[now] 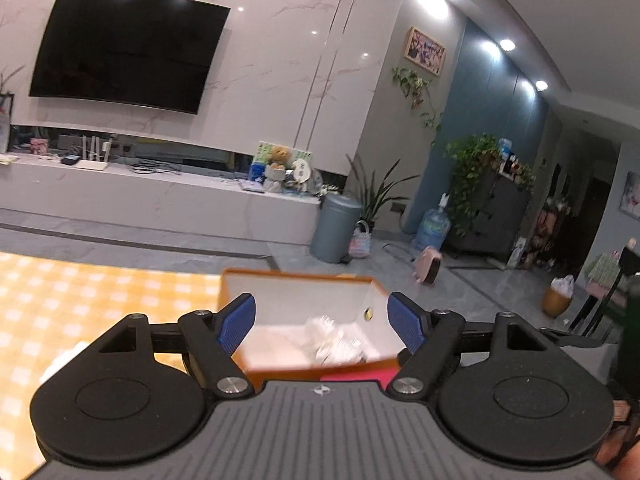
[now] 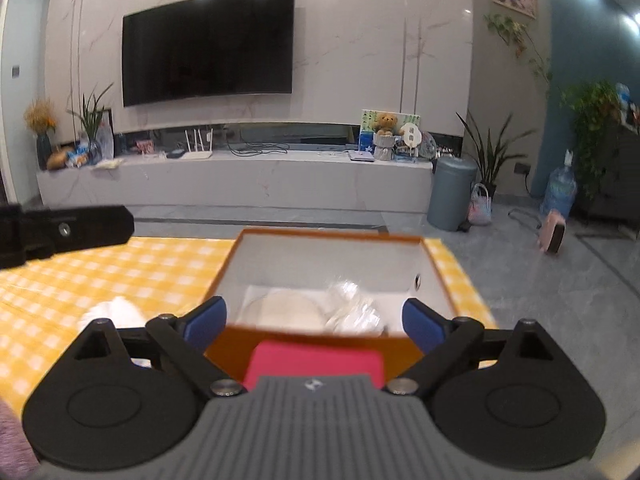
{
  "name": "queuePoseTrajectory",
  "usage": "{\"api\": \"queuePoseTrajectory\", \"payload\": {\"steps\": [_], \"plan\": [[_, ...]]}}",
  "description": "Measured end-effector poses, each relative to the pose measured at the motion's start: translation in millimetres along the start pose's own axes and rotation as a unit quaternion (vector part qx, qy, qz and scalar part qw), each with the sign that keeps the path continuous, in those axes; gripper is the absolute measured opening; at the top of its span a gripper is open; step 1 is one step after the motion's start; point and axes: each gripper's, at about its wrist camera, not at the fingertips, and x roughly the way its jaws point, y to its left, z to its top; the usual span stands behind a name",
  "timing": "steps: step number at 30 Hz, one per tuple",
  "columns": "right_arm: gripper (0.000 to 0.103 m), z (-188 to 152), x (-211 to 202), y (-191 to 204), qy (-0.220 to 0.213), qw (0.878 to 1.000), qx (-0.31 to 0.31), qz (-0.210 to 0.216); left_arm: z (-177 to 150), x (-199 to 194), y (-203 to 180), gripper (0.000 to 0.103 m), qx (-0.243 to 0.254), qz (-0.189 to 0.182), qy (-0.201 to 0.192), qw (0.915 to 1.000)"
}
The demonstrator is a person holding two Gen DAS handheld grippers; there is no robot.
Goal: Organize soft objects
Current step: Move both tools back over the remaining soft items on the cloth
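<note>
Both claws, left (image 1: 321, 322) and right (image 2: 315, 320), are spread and empty; the orange box (image 2: 312, 342) already holds pale soft items (image 2: 352, 312), while a white fluffy piece (image 2: 114, 312) waits on the desk (image 2: 120, 268).

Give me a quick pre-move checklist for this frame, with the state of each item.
1. Left gripper open, nothing held: ok.
2. Right gripper open, nothing held: ok.
3. Orange box open at the top: ok.
4. Box already holds a round white pad and a crinkled clear bag: ok.
5. White fluffy item lies on the checkered cloth, outside the box: not ok.
6. Pink item in front of the box, what it is: cannot tell.
</note>
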Motion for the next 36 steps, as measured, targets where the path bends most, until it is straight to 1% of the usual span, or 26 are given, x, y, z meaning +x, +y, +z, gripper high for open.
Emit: {"api": "queuePoseTrajectory", "payload": {"steps": [4, 7, 8, 9, 10, 12, 15, 17, 20, 22, 25, 27, 29, 33, 35, 36], "plan": [[0.094, -28.0, -24.7, 13.7, -0.009, 0.999, 0.034, 0.001, -15.0, -18.8, 3.8, 0.088, 0.014, 0.016, 0.011, 0.9997], [0.094, -45.5, -35.9, 25.1, -0.009, 0.999, 0.040, -0.005, -29.5, -28.1, 8.8, 0.088, 0.028, 0.029, 0.024, 0.9989], [0.095, -51.7, -39.0, 27.7, -0.011, 0.999, 0.041, -0.010, -34.6, -30.5, 11.1, 0.088, 0.029, 0.034, 0.030, 0.9985], [0.099, -58.8, -41.3, 31.3, -0.011, 0.999, 0.042, -0.013, -40.2, -34.3, 13.5, 0.088, 0.027, 0.037, 0.036, 0.9983], [0.100, -63.9, -42.6, 33.0, -0.010, 0.999, 0.045, -0.009, -46.1, -37.6, 16.3, 0.088, 0.022, 0.039, 0.043, 0.9981], [0.100, -74.2, -43.5, 34.3, -0.001, 0.998, 0.060, 0.005, -54.6, -40.9, 21.8, 0.088, 0.013, 0.042, 0.056, 0.9975], [0.100, -85.9, -39.2, 41.9, 0.030, 0.997, 0.071, 0.016, -67.2, -43.4, 28.8, 0.088, 0.004, 0.044, 0.077, 0.9961], [0.100, -92.5, -35.8, 47.4, 0.040, 0.997, 0.064, 0.019, -73.9, -44.6, 34.1, 0.088, -0.002, 0.045, 0.089, 0.9950], [0.100, -104.6, -34.8, 59.0, 0.044, 0.998, 0.042, 0.005, -87.5, -46.0, 41.1, 0.088, -0.007, 0.052, 0.108, 0.9928], [0.100, -108.5, -29.0, 61.8, 0.060, 0.998, 0.030, 0.004, -102.4, -49.9, 44.7, 0.088, -0.003, 0.058, 0.121, 0.9910], [0.100, -114.4, -18.9, 65.2, 0.089, 0.995, 0.028, 0.021, -118.3, -54.2, 53.5, 0.088, -0.008, 0.061, 0.138, 0.9885], [0.100, -120.9, -16.1, 68.7, 0.104, 0.994, 0.020, 0.025, -121.6, -55.3, 60.0, 0.088, -0.018, 0.063, 0.141, 0.9878], [0.100, -123.0, -15.5, 72.8, 0.107, 0.994, 0.009, 0.028, -120.7, -53.4, 65.4, 0.088, -0.026, 0.068, 0.145, 0.9868], [0.099, -120.7, -15.7, 83.7, 0.096, 0.994, -0.016, 0.047, -128.2, -55.6, 74.3, 0.088, -0.040, 0.069, 0.147, 0.9859], [0.096, -119.7, -12.8, 90.8, 0.096, 0.993, -0.033, 0.062, -128.4, -54.3, 77.3, 0.085, -0.041, 0.069, 0.153, 0.9850], [0.091, -119.4, -10.3, 94.9, 0.097, 0.992, -0.042, 0.069, -128.7, -53.0, 78.3, 0.084, -0.037, 0.070, 0.158, 0.9843]]}}
